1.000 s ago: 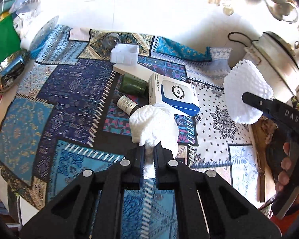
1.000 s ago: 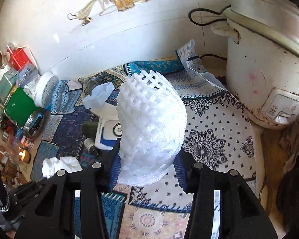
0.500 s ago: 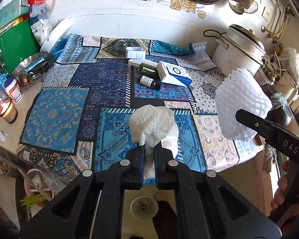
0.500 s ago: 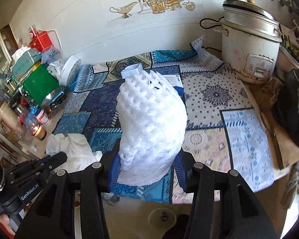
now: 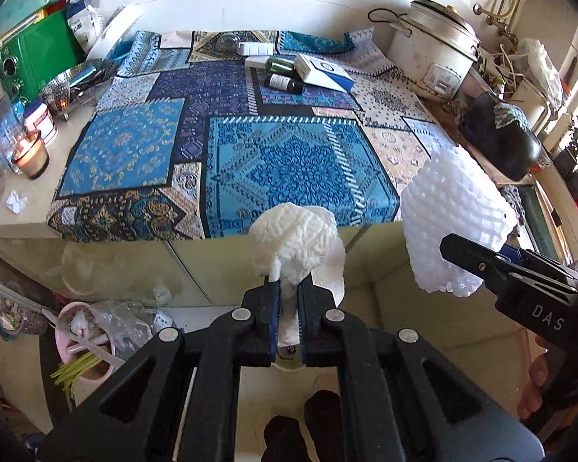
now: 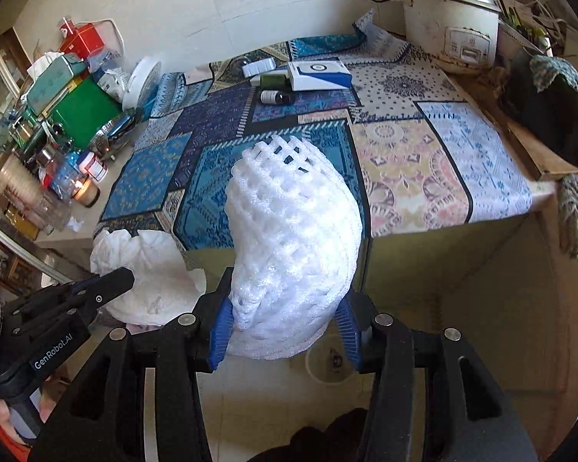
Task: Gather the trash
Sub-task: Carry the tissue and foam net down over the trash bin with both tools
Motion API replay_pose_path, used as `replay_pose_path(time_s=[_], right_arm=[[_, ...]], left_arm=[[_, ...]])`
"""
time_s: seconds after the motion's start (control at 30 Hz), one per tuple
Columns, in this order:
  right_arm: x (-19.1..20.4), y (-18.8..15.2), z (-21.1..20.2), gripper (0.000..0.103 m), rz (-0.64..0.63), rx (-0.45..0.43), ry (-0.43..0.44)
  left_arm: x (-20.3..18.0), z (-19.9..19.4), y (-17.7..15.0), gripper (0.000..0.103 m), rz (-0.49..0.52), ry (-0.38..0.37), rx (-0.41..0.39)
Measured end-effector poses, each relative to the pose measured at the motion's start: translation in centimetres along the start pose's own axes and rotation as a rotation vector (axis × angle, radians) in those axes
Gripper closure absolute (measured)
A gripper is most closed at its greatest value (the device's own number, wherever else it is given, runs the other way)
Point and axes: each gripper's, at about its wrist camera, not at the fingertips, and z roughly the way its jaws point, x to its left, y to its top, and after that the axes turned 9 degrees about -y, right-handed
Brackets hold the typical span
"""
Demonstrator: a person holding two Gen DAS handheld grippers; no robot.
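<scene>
White crumpled tissue (image 5: 294,246) sat pinched between the narrow jaws of the left tool (image 5: 287,300) in the left wrist view. The tool pointed steeply down, off the near edge of the worktop (image 5: 227,161), over the floor. Low at the left, on the floor beside the cabinet, stood a pink bin (image 5: 84,350) with scraps in it; it lay down and to the left of the tissue, nearer this tool than the other. At the right, the right tool (image 5: 481,265) carried a foam net (image 5: 452,223), further from that bin.

White foam net (image 6: 293,254) filled the half-spread jaws of the right tool (image 6: 285,331) in the right wrist view, gripped at its lower end, its long axis running up and away. It too hung past the worktop (image 6: 435,161) edge above the floor. The left tool (image 6: 96,292) and tissue (image 6: 146,277) showed just beside it at the left. No bin was visible here.
</scene>
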Motion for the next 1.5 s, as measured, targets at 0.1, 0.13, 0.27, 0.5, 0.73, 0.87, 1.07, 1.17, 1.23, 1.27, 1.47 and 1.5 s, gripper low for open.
replay_pose_path(time_s=[0.1, 0.13, 0.27, 0.5, 0.73, 0.87, 1.07, 1.17, 1.23, 1.27, 1.47, 1.5], right_arm=[[-0.6, -1.8, 0.8, 0.059, 0.006, 0.039, -0.003], [-1.0, -2.4, 1.2, 0.059, 0.011, 0.054, -0.005], [-2.9, -4.7, 3.7, 0.059, 0.024, 0.126, -0.022], [-6.0, -10.2, 10.9, 0.059, 0.0, 0.287, -0.065], [-8.4, -16.1, 19.5, 0.059, -0.015, 0.409, -0.097], [-9.1, -19.8, 24.9, 0.059, -0.032, 0.447, -0.094], [-9.3, -26.0, 34.7, 0.059, -0.029, 0.501, -0.068], [-8.9, -28.5, 39.4, 0.058, -0.031, 0.52, -0.054], [-8.6, -30.1, 42.6, 0.058, -0.039, 0.538, -0.047], [-8.5, -31.0, 44.1, 0.058, -0.041, 0.537, -0.048], [-8.6, -32.7, 50.8, 0.054, -0.054, 0.554, -0.032], [-8.8, -33.1, 51.3, 0.053, -0.063, 0.552, -0.03]], left_arm=[[-0.5, 1.6, -1.7, 0.096, -0.013, -0.006, 0.054], [-0.7, 2.4, -2.4, 0.096, -0.018, -0.008, 0.074], [-1.3, 5.9, -4.8, 0.096, -0.02, -0.02, 0.158], [-0.8, 14.0, -9.6, 0.096, -0.091, -0.014, 0.258], [1.6, 23.0, -14.7, 0.096, -0.148, -0.016, 0.287], [4.7, 29.3, -18.9, 0.096, -0.203, -0.005, 0.331], [9.4, 38.7, -25.2, 0.096, -0.255, 0.001, 0.405], [11.1, 42.9, -28.0, 0.096, -0.277, -0.011, 0.426], [11.8, 45.8, -29.7, 0.096, -0.285, -0.024, 0.438], [12.0, 46.9, -30.5, 0.096, -0.283, -0.028, 0.439], [13.8, 53.6, -34.7, 0.096, -0.286, 0.001, 0.459], [14.1, 54.4, -35.2, 0.096, -0.297, -0.009, 0.468]])
